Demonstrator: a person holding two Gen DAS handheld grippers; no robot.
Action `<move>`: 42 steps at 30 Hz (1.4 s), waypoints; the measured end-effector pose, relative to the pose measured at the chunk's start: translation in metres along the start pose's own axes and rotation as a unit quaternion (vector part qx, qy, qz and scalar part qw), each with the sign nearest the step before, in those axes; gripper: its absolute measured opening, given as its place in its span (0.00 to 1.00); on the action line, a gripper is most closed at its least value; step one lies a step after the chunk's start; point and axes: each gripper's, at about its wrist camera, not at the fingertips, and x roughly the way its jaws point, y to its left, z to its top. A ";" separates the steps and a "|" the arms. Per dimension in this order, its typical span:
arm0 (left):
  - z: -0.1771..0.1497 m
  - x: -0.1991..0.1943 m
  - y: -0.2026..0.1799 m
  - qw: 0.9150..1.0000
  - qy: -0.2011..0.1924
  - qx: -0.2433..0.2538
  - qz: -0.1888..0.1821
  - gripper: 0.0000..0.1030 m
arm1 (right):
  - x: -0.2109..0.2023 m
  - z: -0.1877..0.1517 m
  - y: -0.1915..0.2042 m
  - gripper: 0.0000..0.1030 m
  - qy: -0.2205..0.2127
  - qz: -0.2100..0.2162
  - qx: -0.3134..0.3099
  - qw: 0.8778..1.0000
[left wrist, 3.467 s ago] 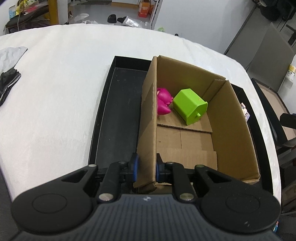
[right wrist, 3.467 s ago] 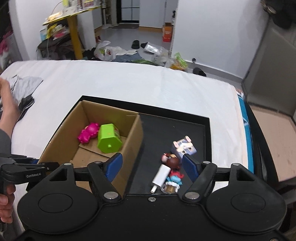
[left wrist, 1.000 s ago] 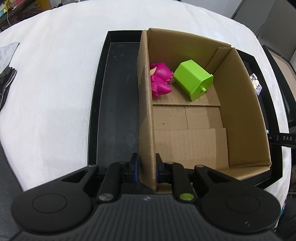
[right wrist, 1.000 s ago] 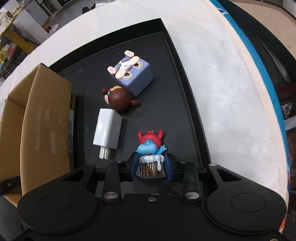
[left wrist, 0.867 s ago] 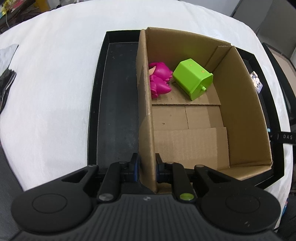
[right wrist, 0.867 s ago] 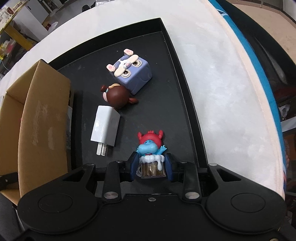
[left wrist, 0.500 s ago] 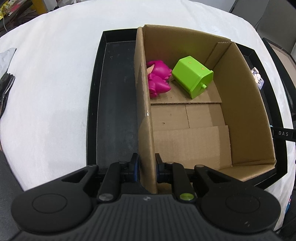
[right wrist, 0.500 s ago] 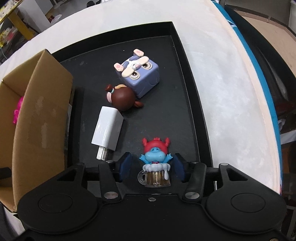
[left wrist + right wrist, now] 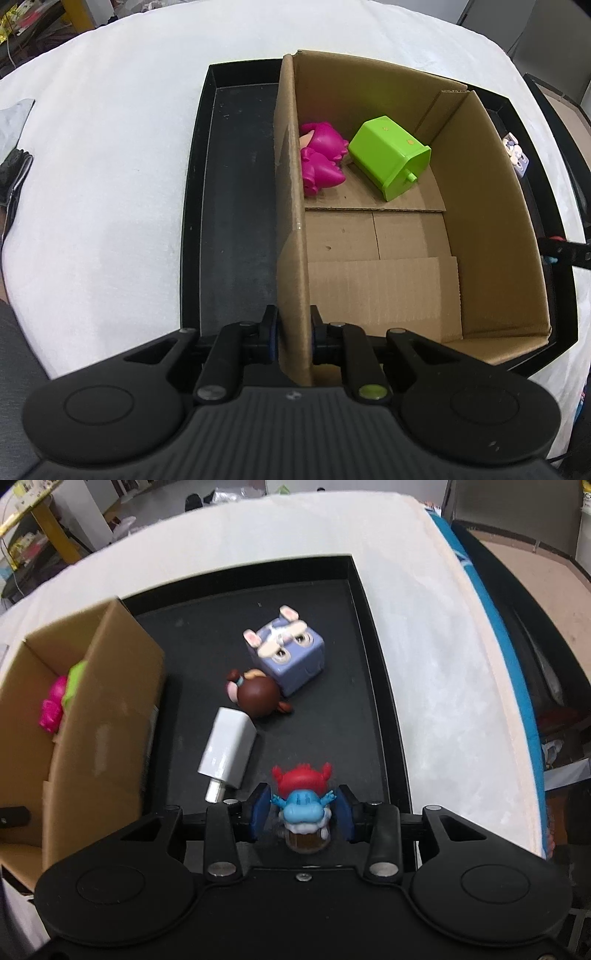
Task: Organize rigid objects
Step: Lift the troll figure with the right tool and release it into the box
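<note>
R gripper closing round blue figure; L gripper clamped on box wall.
Figure sits upright btwn R pads on black tray, pads not clearly pressing yet; cardboard box lies to its left, L steadying it.

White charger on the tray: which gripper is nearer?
Right. The right gripper sits beside the white charger, around the blue figure; the left gripper clamps the cardboard box's far wall.

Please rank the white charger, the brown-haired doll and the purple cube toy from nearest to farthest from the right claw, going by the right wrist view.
1. White charger: on the black tray, just ahead and left of the right claw.
2. Brown-haired doll: mid tray, beyond the charger.
3. Purple cube toy: farthest, behind the doll.
</note>
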 end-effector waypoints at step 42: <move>-0.002 -0.006 -0.007 1.000 -0.010 -0.002 0.013 0.13 | -0.095 0.018 0.048 0.37 -0.124 0.185 -0.027 0.974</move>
